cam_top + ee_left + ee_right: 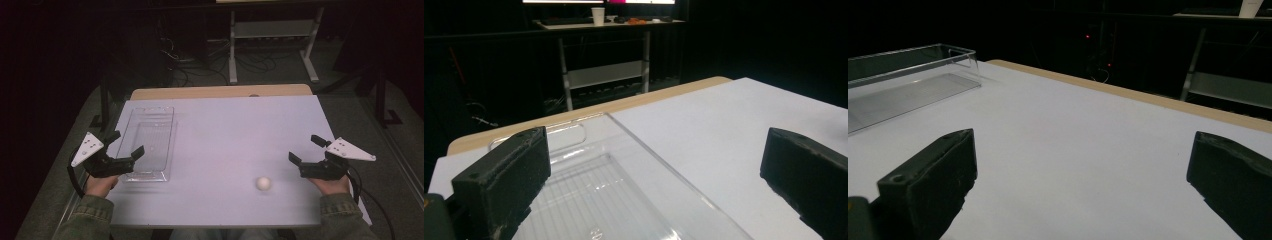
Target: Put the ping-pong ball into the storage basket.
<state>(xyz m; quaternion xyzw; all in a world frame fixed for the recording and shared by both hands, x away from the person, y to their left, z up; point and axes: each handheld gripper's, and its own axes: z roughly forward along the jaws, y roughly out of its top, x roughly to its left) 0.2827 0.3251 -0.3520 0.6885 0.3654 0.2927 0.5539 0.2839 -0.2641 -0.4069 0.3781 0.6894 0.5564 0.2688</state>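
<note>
A small white ball (263, 183) lies on the pale table sheet (225, 140) near the front, right of centre. A clear plastic tray (148, 143) sits empty on the left side of the sheet, long side running away from me. My left gripper (125, 143) hovers open over the tray's near left corner; the tray (599, 190) lies between its jaws in the left gripper view. My right gripper (306, 149) is open at the right, a short way right of the ball and beyond it. The tray (908, 85) appears far left in the right gripper view.
The wooden table edge (220, 92) runs along the back. Behind it stands a white-legged desk frame (272, 45) with cables on the floor. A paper cup (597, 15) stands on a far desk. Dark floor surrounds the table.
</note>
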